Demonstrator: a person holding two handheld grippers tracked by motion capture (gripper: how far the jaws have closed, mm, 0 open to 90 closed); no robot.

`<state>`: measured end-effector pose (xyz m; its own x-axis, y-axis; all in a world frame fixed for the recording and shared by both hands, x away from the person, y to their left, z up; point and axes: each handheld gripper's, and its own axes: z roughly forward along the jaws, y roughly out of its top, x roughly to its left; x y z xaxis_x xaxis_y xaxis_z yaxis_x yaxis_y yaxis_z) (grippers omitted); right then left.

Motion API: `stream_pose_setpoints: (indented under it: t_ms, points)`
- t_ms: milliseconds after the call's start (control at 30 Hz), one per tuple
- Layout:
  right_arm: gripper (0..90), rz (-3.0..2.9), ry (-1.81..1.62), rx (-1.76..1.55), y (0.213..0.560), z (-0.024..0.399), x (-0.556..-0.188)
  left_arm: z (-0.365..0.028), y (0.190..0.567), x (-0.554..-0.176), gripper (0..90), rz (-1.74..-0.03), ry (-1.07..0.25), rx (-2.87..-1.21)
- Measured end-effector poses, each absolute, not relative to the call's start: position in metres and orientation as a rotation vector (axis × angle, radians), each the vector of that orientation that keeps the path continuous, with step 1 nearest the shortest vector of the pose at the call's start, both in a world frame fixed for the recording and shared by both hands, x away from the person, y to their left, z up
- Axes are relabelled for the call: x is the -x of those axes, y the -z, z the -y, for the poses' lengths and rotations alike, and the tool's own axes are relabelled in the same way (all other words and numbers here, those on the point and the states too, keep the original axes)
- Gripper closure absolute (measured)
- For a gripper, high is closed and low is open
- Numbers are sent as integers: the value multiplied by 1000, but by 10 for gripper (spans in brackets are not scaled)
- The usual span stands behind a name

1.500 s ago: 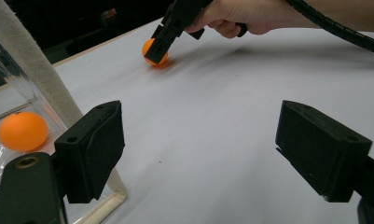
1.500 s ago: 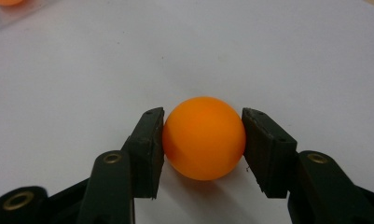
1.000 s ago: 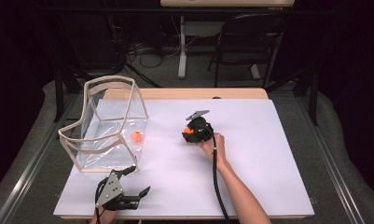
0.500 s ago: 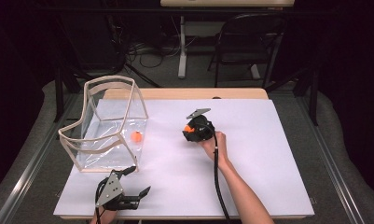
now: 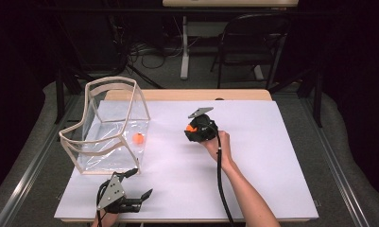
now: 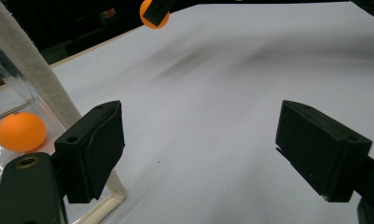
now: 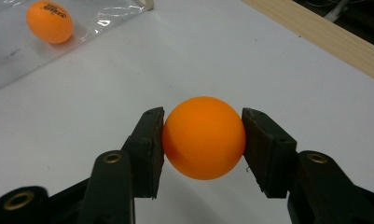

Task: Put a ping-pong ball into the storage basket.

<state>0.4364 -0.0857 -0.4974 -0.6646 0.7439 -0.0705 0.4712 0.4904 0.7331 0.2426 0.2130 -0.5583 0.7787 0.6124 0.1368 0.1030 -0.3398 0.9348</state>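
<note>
Two orange ping-pong balls are in play on the white worktop (image 5: 272, 156). At the far left stands a clear plastic bin (image 5: 109, 127) with a pale rim, and one ball (image 5: 138, 138) lies on its floor near the right wall. Just in front of the bin, at the near edge, the left claw (image 5: 141, 182) rests with its jaws spread wide, nothing between them. Toward the middle, well apart from the bin, the right claw (image 7: 203, 140) is clamped on the second ball (image 7: 204, 137), one pad against each side, held clear above the worktop.
</note>
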Motion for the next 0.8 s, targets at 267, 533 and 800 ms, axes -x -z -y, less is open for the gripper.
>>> stream_pose_setpoints:
  t_ms: [267, 533, 800]
  points:
    - [503, -2358, -997, -993, 489, 86, -433, -213, 558, -243, 155, -546, -577, -1870]
    - [503, -2355, -1008, -985, 480, 86, -431, -212, 558, -243, 155, -546, -576, -1873]
    - [503, -2350, -1014, -965, 472, 84, -430, -212, 558, -243, 155, -545, -575, -1873]
